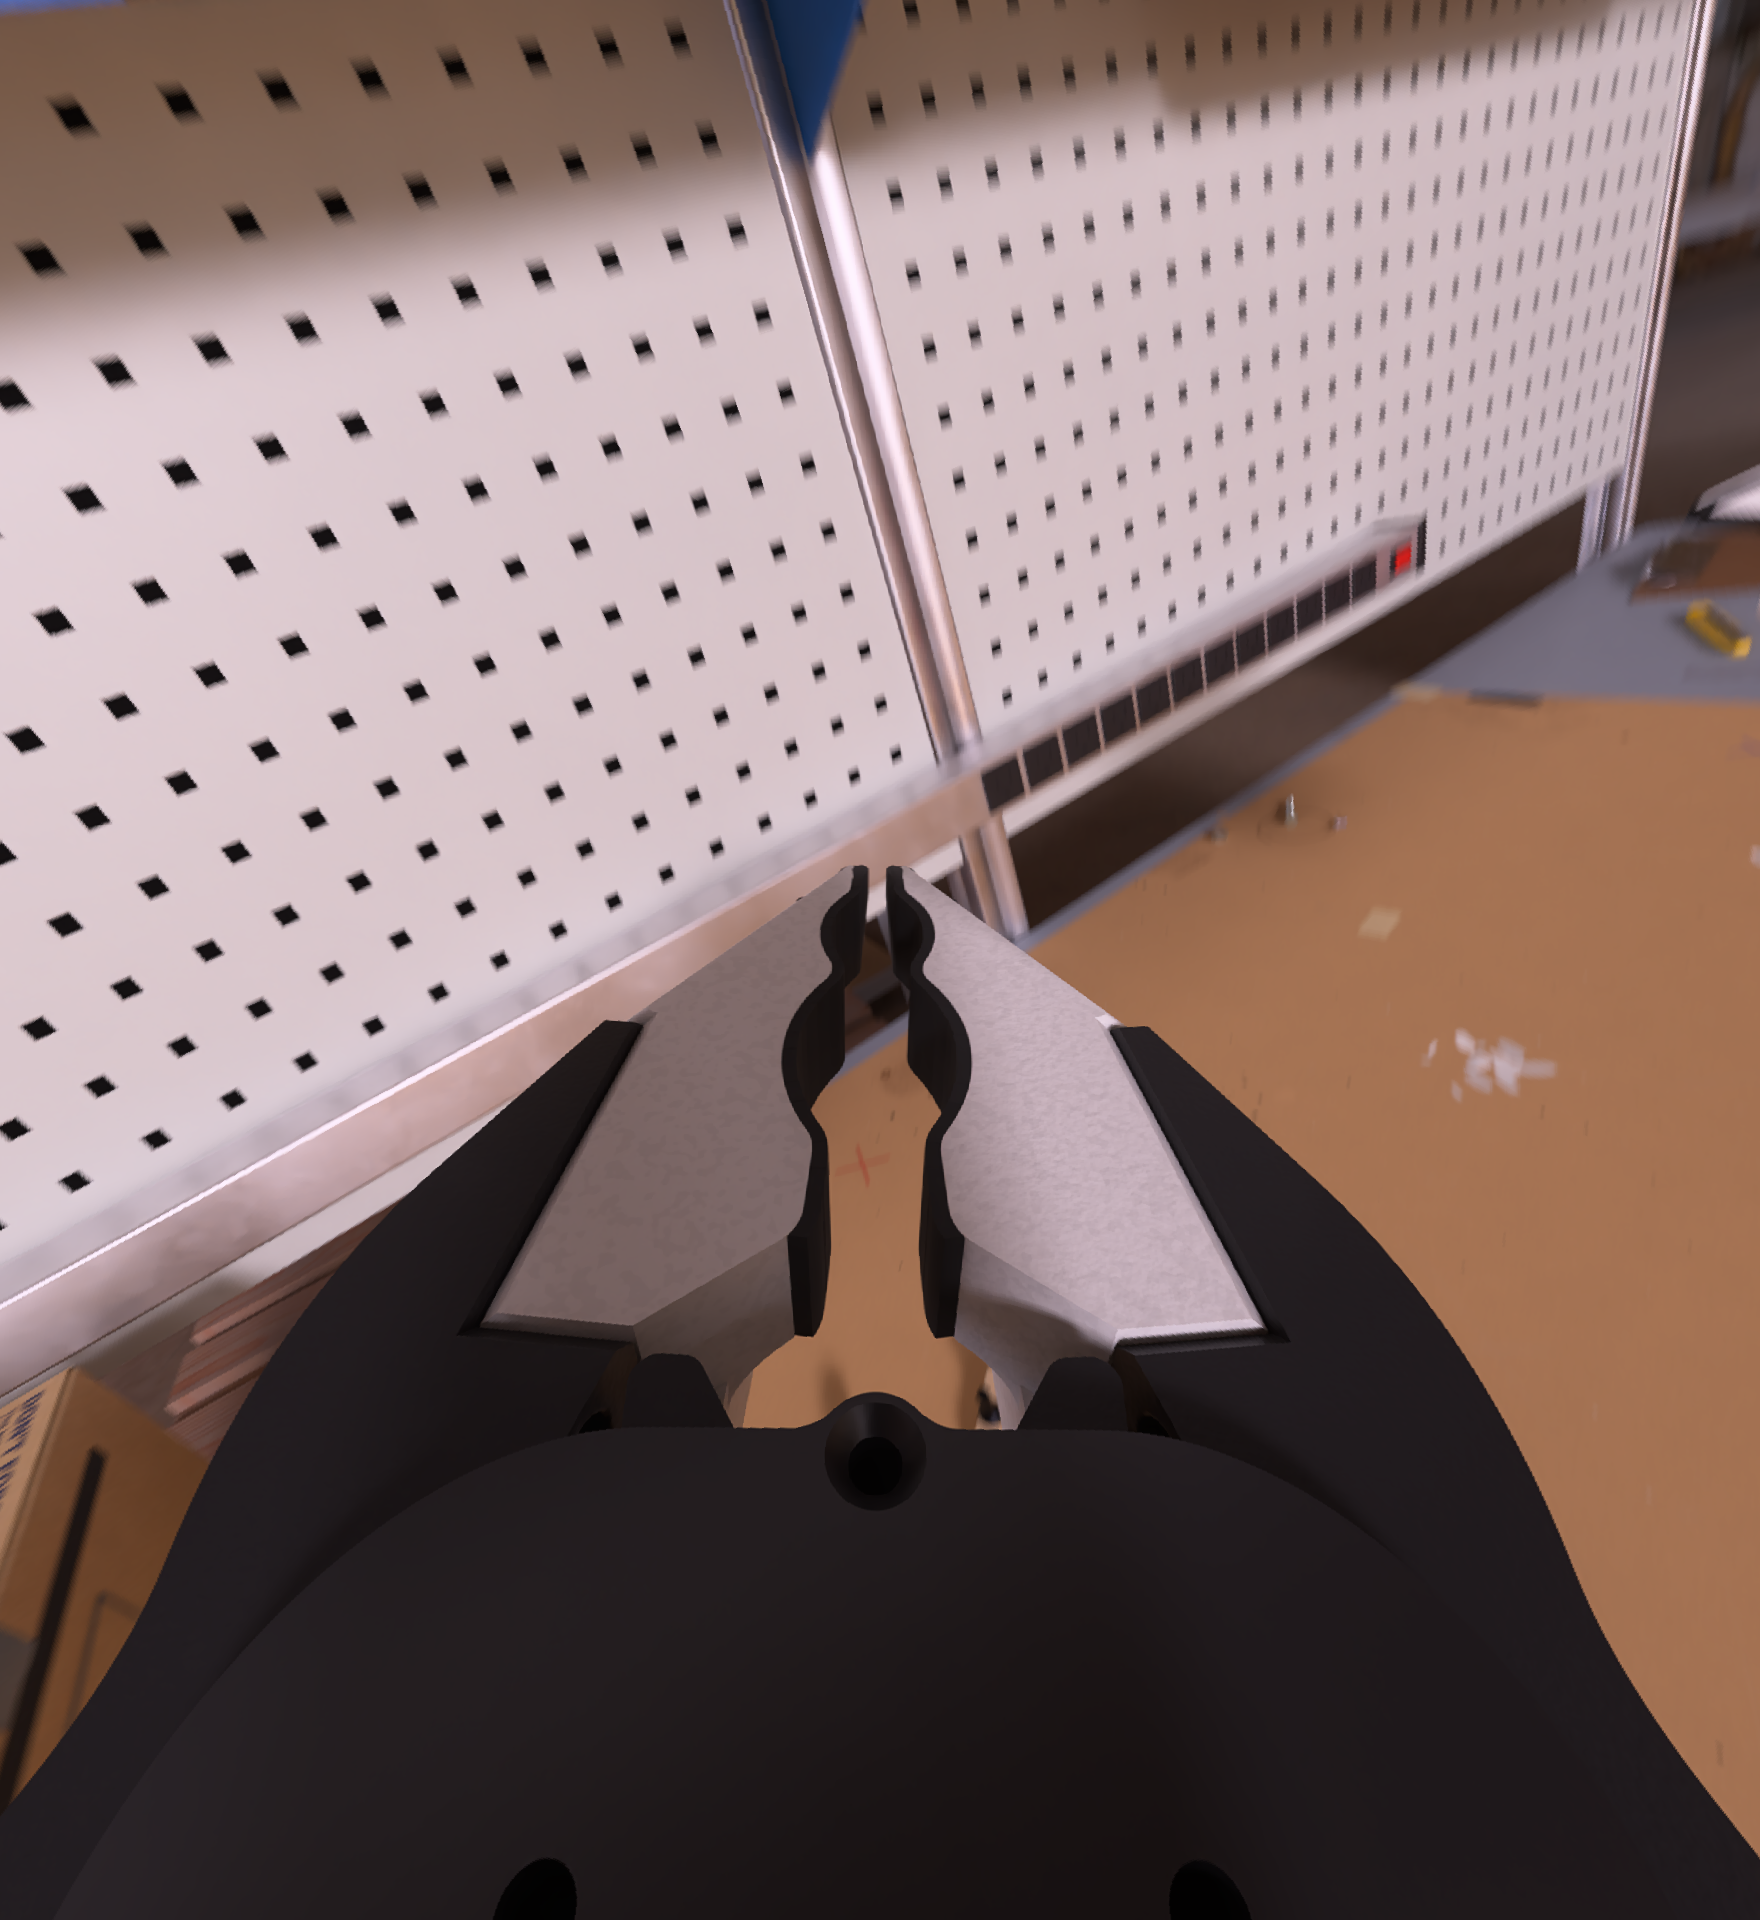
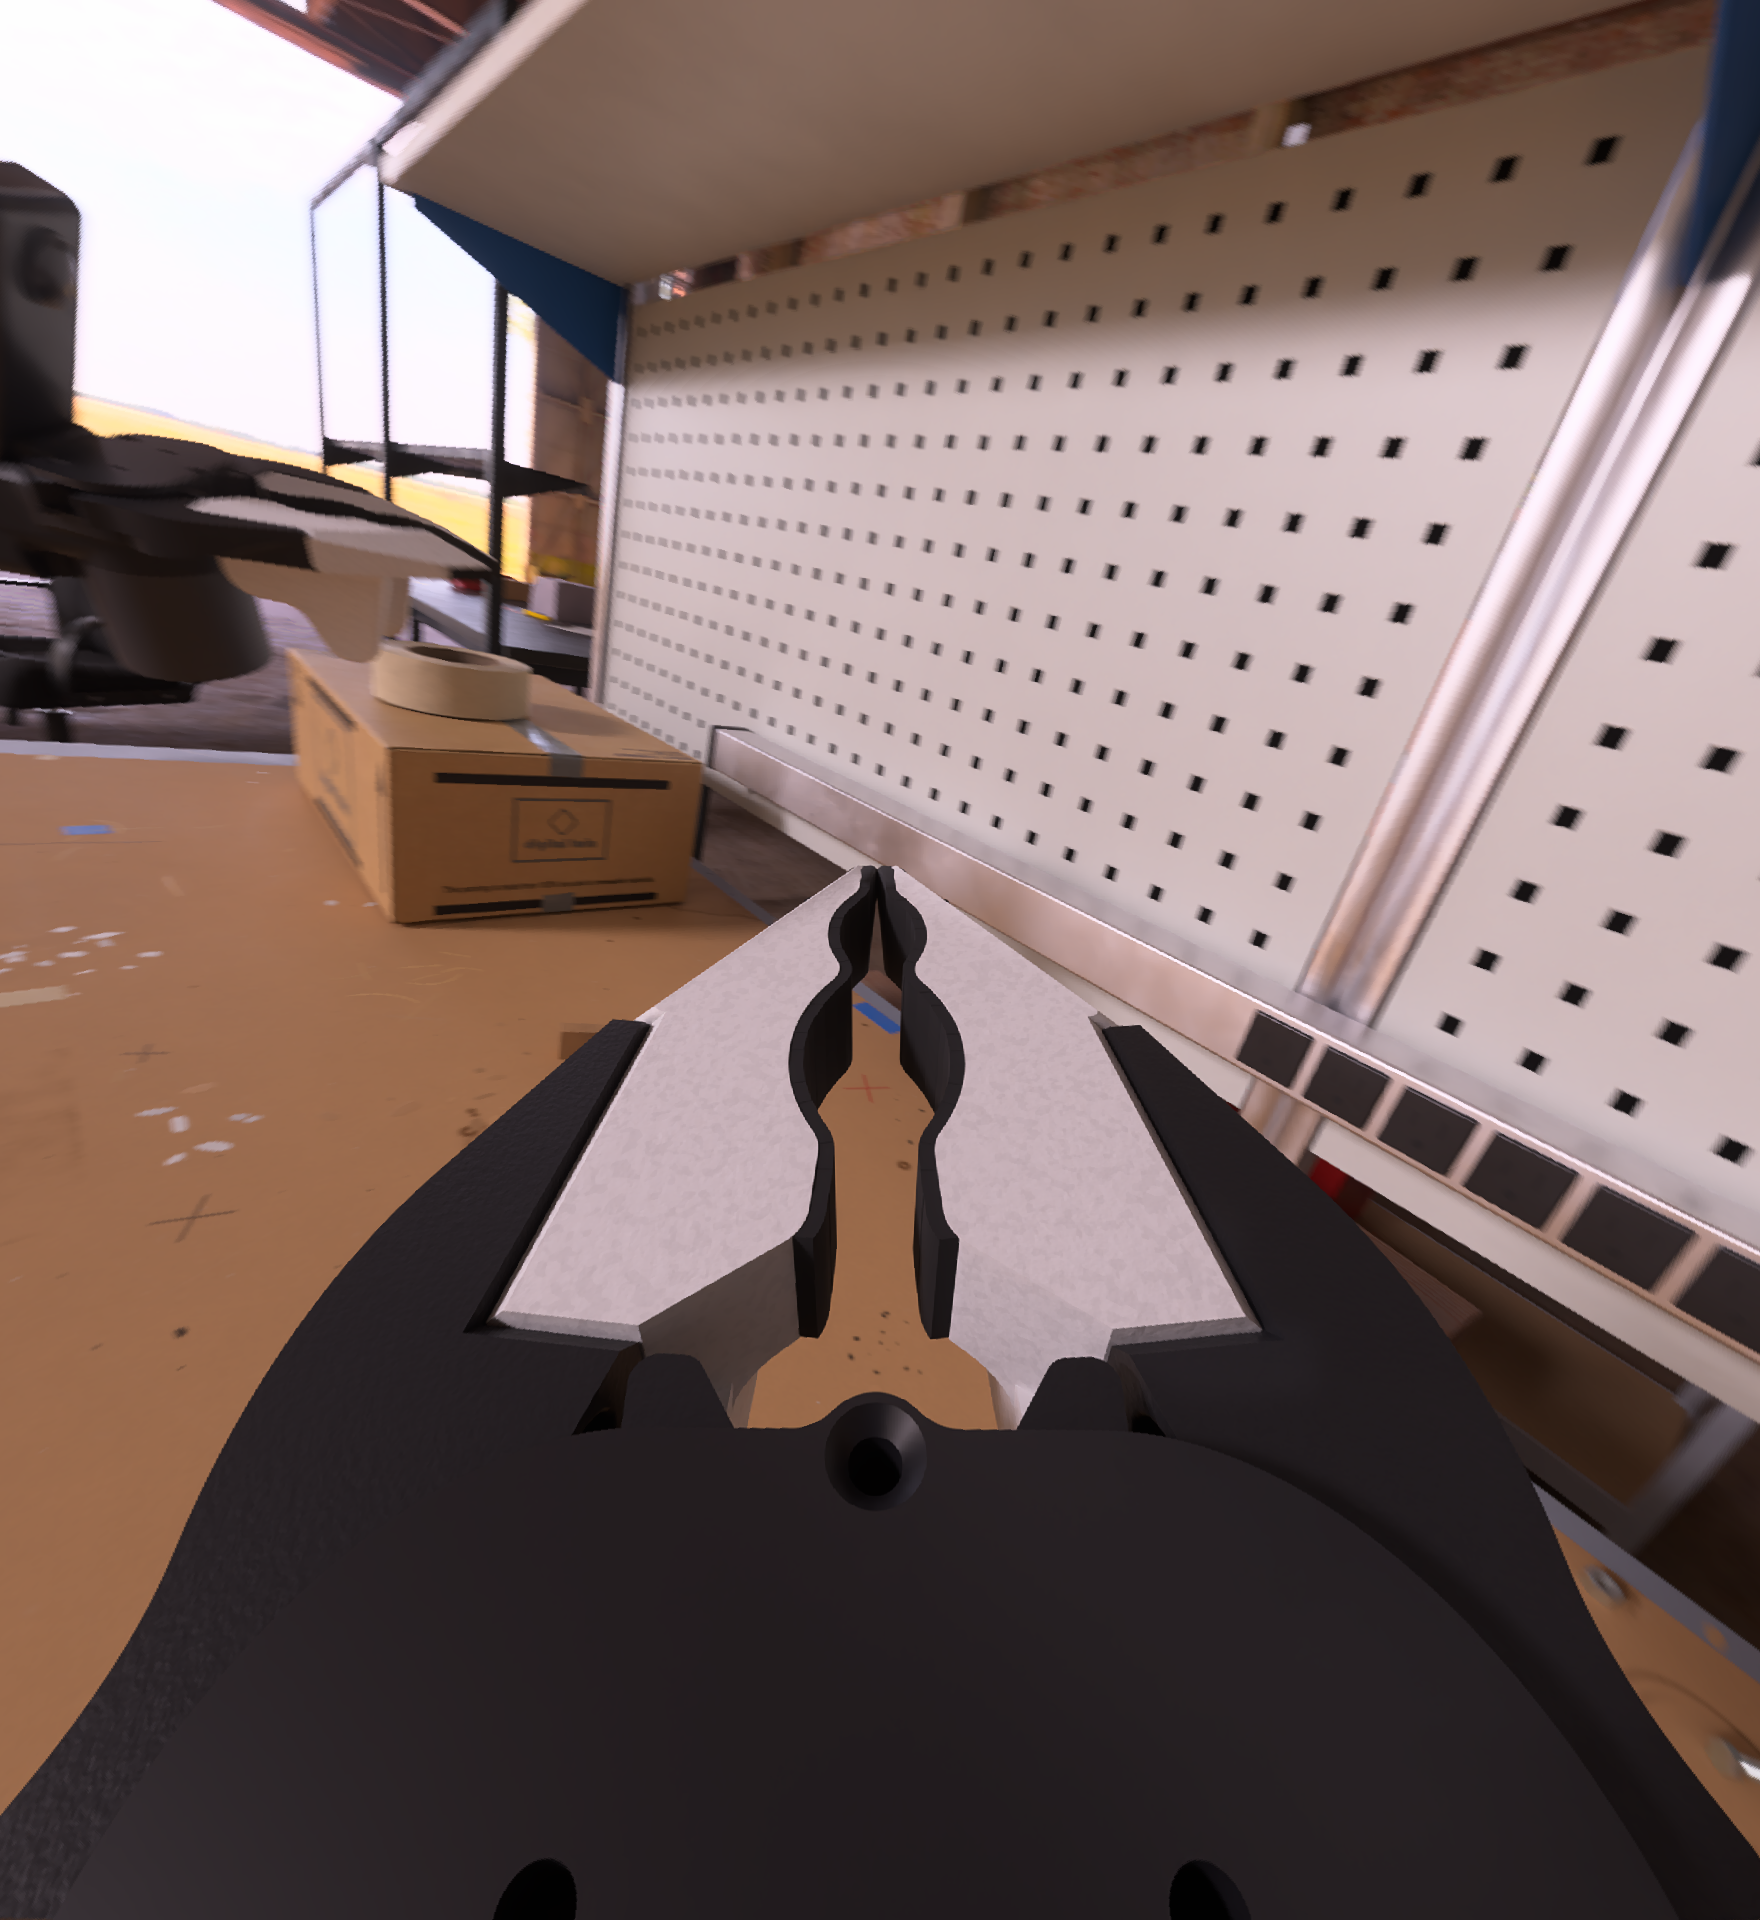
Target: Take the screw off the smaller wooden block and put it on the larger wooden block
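Fingertips of the left gripper (image 1: 877, 883) stand almost together, a thin slit between them, nothing caught there. Right gripper (image 2: 876, 881) tips meet at the front, clenched on nothing I can make out. Both are raised off the workbench (image 1: 1375, 1195), each aimed toward the pegboard (image 1: 440, 520) at the back.

Beyond the left fingers: a metal rail under the pegboard, a dark power strip (image 1: 1219, 665) along it, pale scraps (image 1: 1489, 1065) scattered on the brown top. Some small metal bits (image 1: 1291, 805) lie far off near the strip; too small to say whether one is a screw. Cardboard box (image 1: 14, 1538) sits at lower left.

Beyond the right fingers: the same cardboard box with a tape roll (image 2: 450, 677) on top, and the left gripper hanging above and beside it. A blue mark (image 2: 876, 1016) shows on the bench between the right fingers.

Screw, smaller block, larger block: none clearly in either view. A brown shape peeks behind the left fingers; cannot tell what it is.

Judgement: the search is not done. To do this step well, tilt one camera down over the benchtop, find both blocks first, then spread the fingers before descending, approaching the screw from above with tips straddling it.
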### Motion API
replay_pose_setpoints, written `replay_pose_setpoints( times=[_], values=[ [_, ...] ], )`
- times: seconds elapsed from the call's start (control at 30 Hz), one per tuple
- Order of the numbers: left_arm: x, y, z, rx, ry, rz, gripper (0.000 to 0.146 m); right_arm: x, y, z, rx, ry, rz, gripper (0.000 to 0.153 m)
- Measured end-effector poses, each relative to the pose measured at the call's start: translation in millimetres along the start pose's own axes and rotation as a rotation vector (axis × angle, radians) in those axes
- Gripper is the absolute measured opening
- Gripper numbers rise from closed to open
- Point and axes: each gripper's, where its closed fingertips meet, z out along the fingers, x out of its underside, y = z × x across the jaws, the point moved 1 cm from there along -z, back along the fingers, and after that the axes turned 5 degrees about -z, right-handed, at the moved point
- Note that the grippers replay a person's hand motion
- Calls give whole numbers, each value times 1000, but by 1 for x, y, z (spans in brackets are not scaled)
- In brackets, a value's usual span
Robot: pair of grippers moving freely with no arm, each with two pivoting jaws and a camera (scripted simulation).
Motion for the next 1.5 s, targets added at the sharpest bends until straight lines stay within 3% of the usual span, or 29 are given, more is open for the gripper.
replay_pose_setpoints(
  times=[0.1, 0.2, 0.3, 0.37, 0.43, 0.7, 0.87, 1.17, 1.3, 1.5],
  values=[
    [22, 1, -8, 54, 149, 43, 12, -8, 11, -4, -118, -51, 27, 1],
    [40, -3, -13, 116, 266, 57, 19, -18, 26, -9, -279, -138, 130, 11],
    [65, -6, -11, 143, 376, 11, 28, -16, 39, -11, -456, -128, 241, 16],
    [90, -4, -8, 158, 529, 19, 43, -7, 39, -8, -445, -67, 225, 13],
    [111, 3, 0, 110, 599, 58, 47, 1, 37, -4, -391, -11, 165, 13],
    [208, -16, 48, 243, 862, -97, 42, 17, 48, 3, -403, 107, 77, 20],
    [250, -22, 52, 273, 1023, -65, 43, 28, 48, 6, -404, 158, 83, 21],
    [282, -19, 58, 236, 1141, 20, 40, 37, 44, 6, -407, 189, 113, 21],
    [290, -20, 58, 232, 1193, 5, 6, 40, 43, 6, -406, 202, 113, 20],
    [284, -2, 54, 116, 1189, -108, 6, 41, 40, 5, -397, 203, 108, 19]
  ],
)
